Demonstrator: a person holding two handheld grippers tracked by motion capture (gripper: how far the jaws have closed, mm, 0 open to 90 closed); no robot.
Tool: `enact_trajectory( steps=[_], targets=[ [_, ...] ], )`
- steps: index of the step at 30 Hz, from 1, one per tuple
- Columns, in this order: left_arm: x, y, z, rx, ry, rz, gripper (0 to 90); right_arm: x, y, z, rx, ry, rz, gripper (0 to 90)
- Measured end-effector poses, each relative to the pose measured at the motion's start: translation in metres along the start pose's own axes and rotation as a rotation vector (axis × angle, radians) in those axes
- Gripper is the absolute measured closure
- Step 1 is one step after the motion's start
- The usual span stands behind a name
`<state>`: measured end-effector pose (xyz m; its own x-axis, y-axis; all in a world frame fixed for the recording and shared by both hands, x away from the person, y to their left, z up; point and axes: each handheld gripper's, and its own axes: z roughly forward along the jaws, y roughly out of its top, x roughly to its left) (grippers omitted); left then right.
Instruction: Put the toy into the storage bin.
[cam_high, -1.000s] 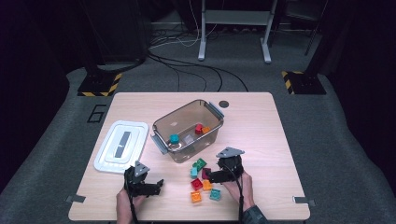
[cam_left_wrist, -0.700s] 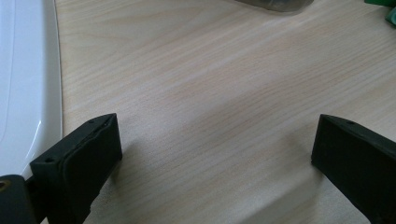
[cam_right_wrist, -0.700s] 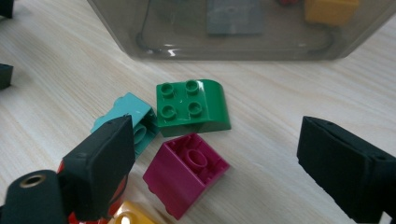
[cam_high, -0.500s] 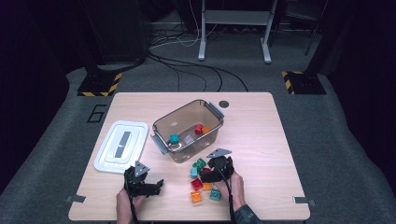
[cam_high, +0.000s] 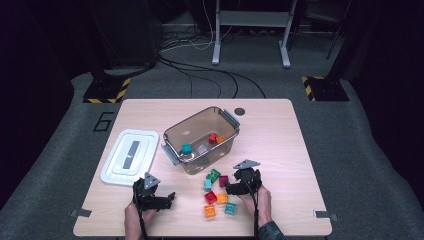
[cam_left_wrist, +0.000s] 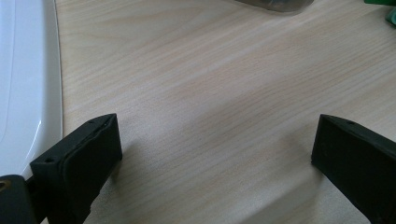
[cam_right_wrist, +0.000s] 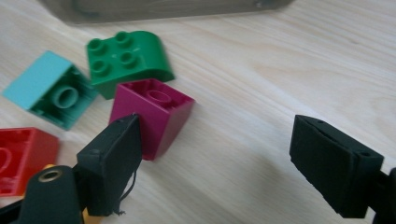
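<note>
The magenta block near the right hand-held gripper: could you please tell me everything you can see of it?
The magenta block is a small glossy plastic building brick, lying tipped so its hollow underside with a round tube faces up and away. It rests on the wooden table, in front of the clear bin, beside a green studded brick and a teal brick. The right hand-held gripper has one jaw right by it; contact is unclear.

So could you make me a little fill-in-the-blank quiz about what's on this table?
1. The white lid lies on the table to the ____ of the clear container in the high view.
2. In the right gripper view, the block nearest the right tool is ____ in colour.
3. Both tools have their jaws ____.
4. The green block shows ____ studs on top.

Missing words: left; magenta; open; four
</note>
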<state>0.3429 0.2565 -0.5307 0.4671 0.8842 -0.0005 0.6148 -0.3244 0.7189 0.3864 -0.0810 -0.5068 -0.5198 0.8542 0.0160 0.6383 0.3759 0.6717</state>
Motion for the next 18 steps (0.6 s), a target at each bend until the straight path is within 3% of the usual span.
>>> enact_trajectory(
  steps=[3,6,12,16,18],
  targets=[
    [0.000,0.000,0.000,0.000,0.000,0.000,1.3,-0.008,-0.001,-0.001,-0.002,-0.014,0.026,16.1],
    [0.000,0.000,0.000,0.000,0.000,0.000,1.2,-0.010,0.000,-0.004,-0.029,0.008,0.037,13.7],
    [0.000,0.000,0.000,0.000,0.001,-0.002,1.3,0.007,0.006,0.000,-0.040,0.052,0.008,10.1],
    [0.000,0.000,0.000,0.000,0.000,0.000,1.3,0.017,0.010,0.011,-0.002,0.069,-0.004,4.4],
    [0.000,0.000,0.000,0.000,0.000,0.000,1.3,0.020,0.010,0.013,0.002,0.064,-0.006,6.6]
  ],
)
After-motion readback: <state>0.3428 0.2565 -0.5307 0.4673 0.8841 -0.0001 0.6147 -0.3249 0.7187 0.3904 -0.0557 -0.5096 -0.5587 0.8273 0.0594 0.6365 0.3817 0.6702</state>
